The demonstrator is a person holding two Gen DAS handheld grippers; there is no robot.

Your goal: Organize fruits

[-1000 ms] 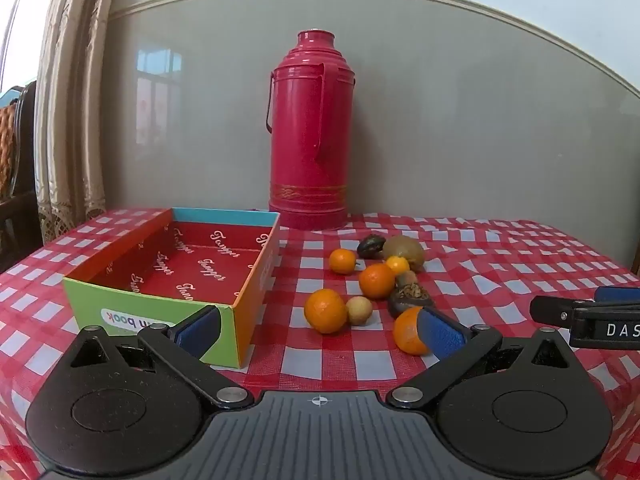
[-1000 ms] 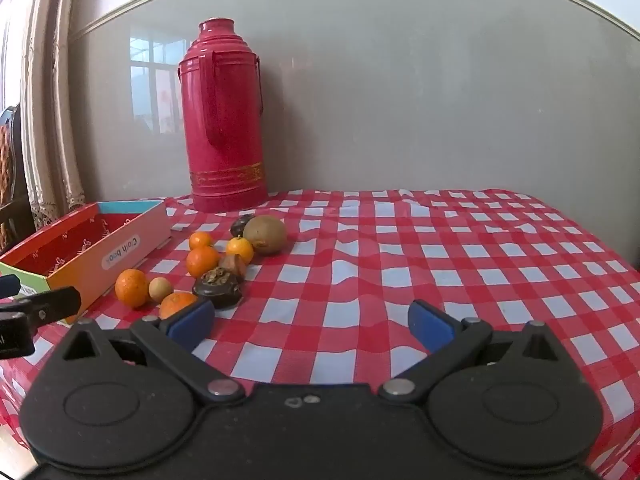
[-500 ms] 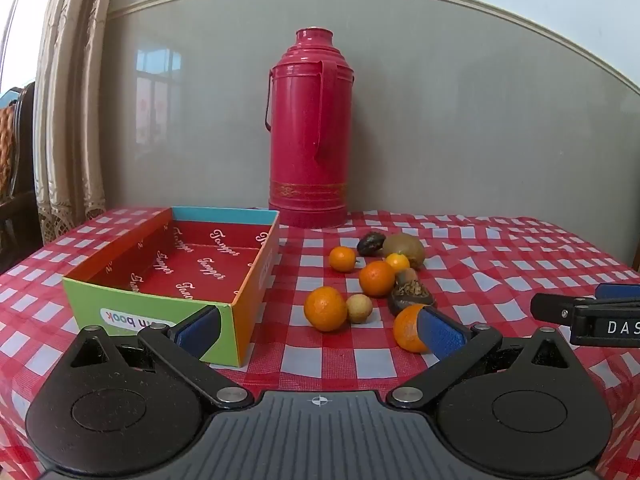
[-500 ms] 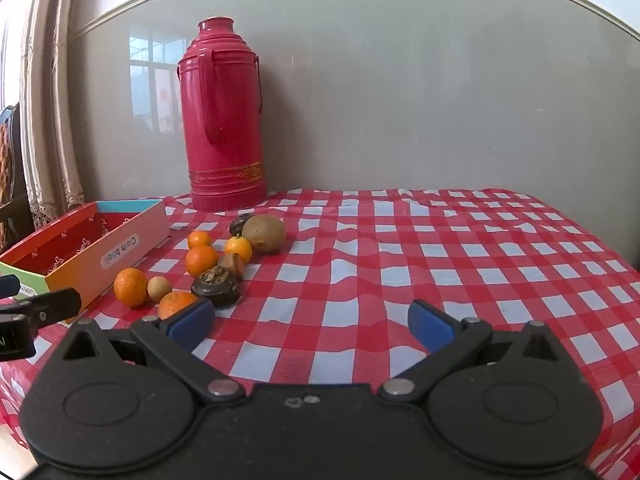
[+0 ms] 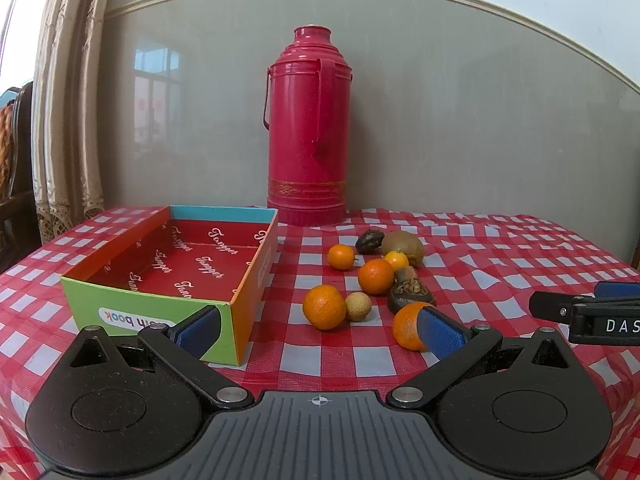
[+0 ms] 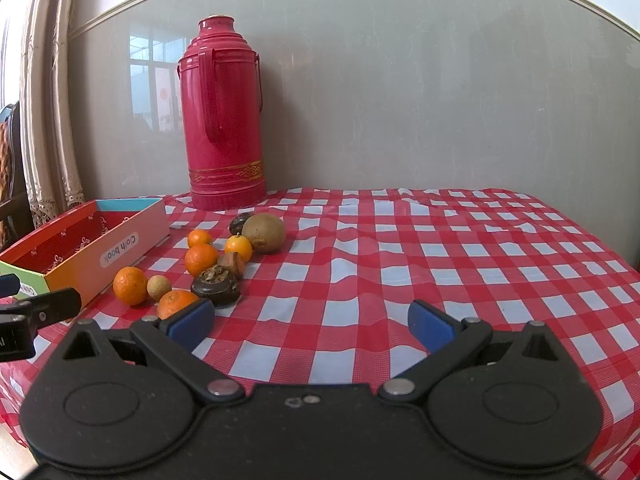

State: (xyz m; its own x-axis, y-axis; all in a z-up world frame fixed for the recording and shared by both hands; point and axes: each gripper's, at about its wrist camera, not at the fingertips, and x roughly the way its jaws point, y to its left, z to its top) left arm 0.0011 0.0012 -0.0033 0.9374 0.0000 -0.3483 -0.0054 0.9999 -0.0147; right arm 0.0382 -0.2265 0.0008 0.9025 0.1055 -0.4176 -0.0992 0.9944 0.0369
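Your left gripper [image 5: 318,330] sits low at the near edge of the table with its blue pads spread wide and nothing between them; your right gripper [image 6: 312,322] is likewise spread apart and empty, over bare checked tablecloth [image 6: 440,248]. The side of your right gripper shows in the left view with the white letters "DAS" before the frame cuts them off.

The fruits lie in a loose cluster on the cloth, just right of the open cardboard box [image 5: 240,300]. Nearest you is an orange [image 5: 406,326], partly behind your left gripper's right pad. Beyond it are a second orange [image 5: 324,306] with a small tan round fruit [image 5: 358,306] touching it, a dark wrinkled fruit [image 5: 410,296], another orange [image 5: 375,276], and a kiwi [image 5: 402,247] at the back.

The box is empty; its red lining repeats the word "Tamper" in white script. Its side carries an upside-down label reading "Cloth book". A red thermos [image 5: 307,128] stands upright against the wall.
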